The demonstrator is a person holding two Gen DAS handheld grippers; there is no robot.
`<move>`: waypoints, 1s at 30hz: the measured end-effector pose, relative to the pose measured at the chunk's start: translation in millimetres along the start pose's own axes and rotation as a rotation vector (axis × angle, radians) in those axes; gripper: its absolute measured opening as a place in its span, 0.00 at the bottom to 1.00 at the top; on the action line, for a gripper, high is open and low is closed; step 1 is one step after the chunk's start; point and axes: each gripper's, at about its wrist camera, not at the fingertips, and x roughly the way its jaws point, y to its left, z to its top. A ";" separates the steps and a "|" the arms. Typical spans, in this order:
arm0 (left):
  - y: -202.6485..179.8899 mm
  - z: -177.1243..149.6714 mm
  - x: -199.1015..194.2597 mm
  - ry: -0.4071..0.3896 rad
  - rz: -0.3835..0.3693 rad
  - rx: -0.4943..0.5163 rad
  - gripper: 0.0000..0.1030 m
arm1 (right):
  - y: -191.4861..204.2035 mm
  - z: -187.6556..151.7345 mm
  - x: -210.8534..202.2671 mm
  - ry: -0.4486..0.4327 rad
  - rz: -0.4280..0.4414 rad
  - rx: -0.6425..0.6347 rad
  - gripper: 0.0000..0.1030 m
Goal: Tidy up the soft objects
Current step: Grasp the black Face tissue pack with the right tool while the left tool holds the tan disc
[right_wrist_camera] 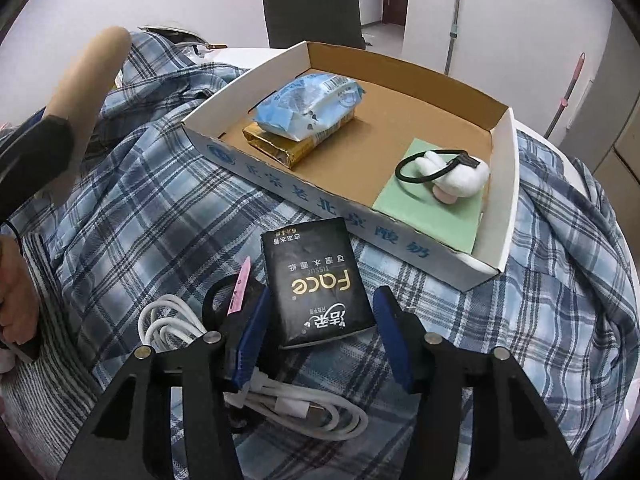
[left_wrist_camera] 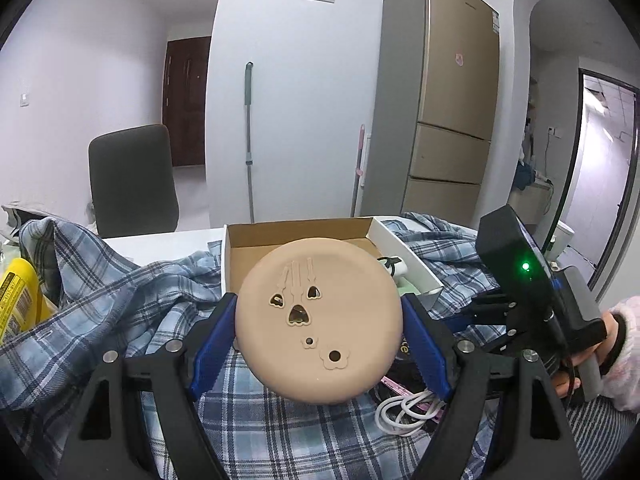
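My left gripper (left_wrist_camera: 318, 304) is shut on a round beige pad (left_wrist_camera: 320, 320) with small cut-out holes, held up over the plaid cloth (left_wrist_camera: 120, 300). In the right wrist view that pad (right_wrist_camera: 92, 80) shows edge-on at the upper left. My right gripper (right_wrist_camera: 320, 312) points down at a black tissue pack (right_wrist_camera: 316, 284) that lies on the cloth, and its blue pads (right_wrist_camera: 252, 332) sit against both sides of the pack. Just beyond stands a shallow cardboard box (right_wrist_camera: 500, 184) holding a blue wipes pack (right_wrist_camera: 308, 104), a gold pack (right_wrist_camera: 280, 152), a green pad (right_wrist_camera: 432, 204) and a white plush hair tie (right_wrist_camera: 456, 176).
A coiled white cable (right_wrist_camera: 176, 324), a pink strip (right_wrist_camera: 240, 292) and a black loop lie left of the tissue pack. A yellow bottle (left_wrist_camera: 16, 296) stands at the far left. A dark chair (left_wrist_camera: 132, 180), mop handles and a fridge (left_wrist_camera: 448, 100) are behind the table.
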 end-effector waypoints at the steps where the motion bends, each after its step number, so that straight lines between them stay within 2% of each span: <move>1: -0.5 -0.2 0.1 0.001 -0.002 0.002 0.79 | 1.1 0.6 1.3 -0.001 0.001 0.001 0.51; 6: -2.3 -1.1 0.3 -0.001 0.008 0.007 0.79 | 3.6 -4.5 -3.4 -0.034 -0.013 0.004 0.47; 14: -3.4 -2.6 -6.1 -0.046 0.025 0.020 0.79 | 10.0 -18.0 -42.4 -0.248 -0.034 0.022 0.46; 17: -5.1 -3.4 -8.6 -0.057 0.027 0.028 0.79 | 10.4 -18.1 -35.4 -0.210 -0.007 0.028 0.46; 21: -4.7 -3.4 -8.3 -0.057 0.029 0.028 0.79 | 1.0 -19.3 -9.9 -0.092 0.048 0.078 0.48; 26: -3.6 -2.9 -6.2 -0.045 0.027 0.025 0.79 | -6.3 -18.9 -3.8 -0.069 0.101 0.120 0.48; 30: -3.1 -2.6 -6.0 -0.043 0.027 0.024 0.79 | -3.7 -19.4 -4.8 -0.081 0.088 0.111 0.46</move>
